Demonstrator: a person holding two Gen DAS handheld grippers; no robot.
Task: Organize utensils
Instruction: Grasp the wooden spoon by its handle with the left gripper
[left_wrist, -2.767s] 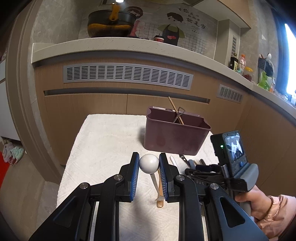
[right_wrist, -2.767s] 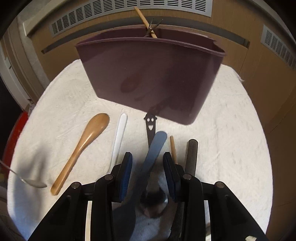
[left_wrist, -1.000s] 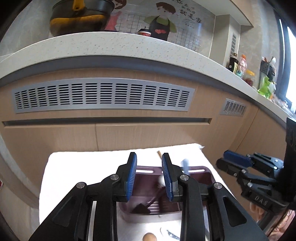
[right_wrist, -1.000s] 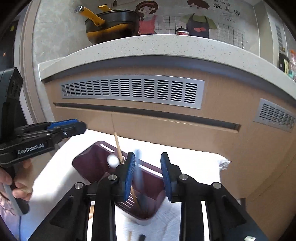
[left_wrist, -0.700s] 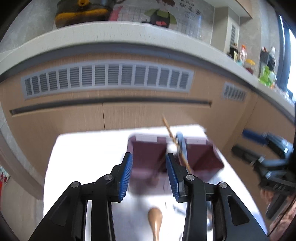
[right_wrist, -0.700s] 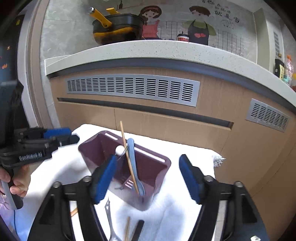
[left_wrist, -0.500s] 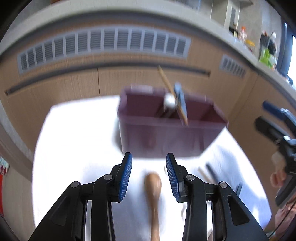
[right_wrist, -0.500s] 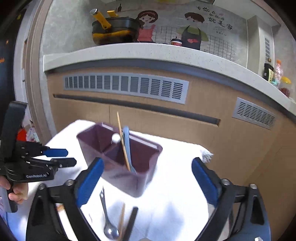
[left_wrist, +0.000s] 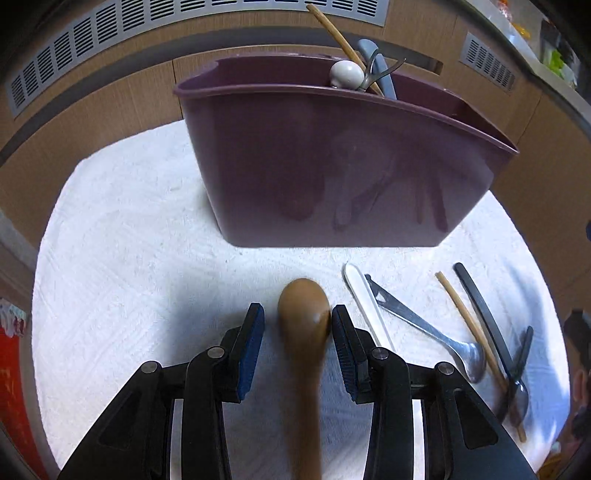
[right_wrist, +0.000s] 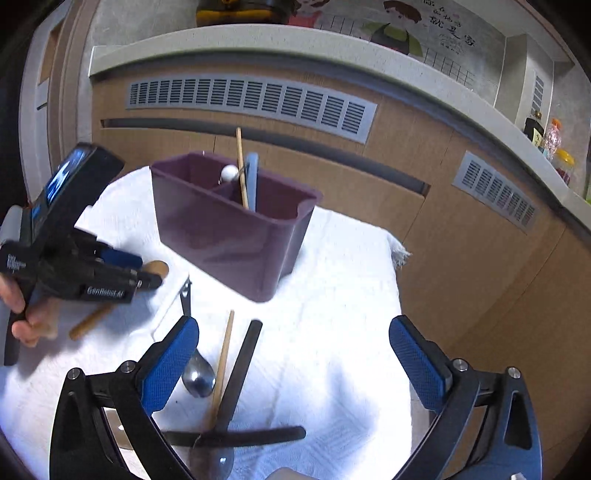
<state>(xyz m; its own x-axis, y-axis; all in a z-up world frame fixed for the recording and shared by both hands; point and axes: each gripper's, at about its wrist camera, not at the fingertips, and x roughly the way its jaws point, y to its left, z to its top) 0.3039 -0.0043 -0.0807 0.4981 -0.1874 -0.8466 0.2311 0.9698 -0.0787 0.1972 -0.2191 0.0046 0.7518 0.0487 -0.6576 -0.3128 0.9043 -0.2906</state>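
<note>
Jaws of the left gripper (left_wrist: 295, 325) stand apart astride the wooden spoon (left_wrist: 303, 306) (bowl touching one pad), so centre it before squeezing, while the right gripper (right_wrist: 293, 360) gapes empty, opening wider.

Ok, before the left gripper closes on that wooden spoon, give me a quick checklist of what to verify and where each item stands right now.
1. wooden spoon bowl sits between the left gripper pads: ok.
2. Both pads press on the spoon: not ok; a gap shows on the left side.
3. White utensil beside it is outside the jaws: ok.
4. Purple caddy stands upright on the white towel: ok.
5. right gripper is empty, its jaws opening wide: ok.
6. Free space in the caddy for the spoon: cannot tell from the left view.
</note>
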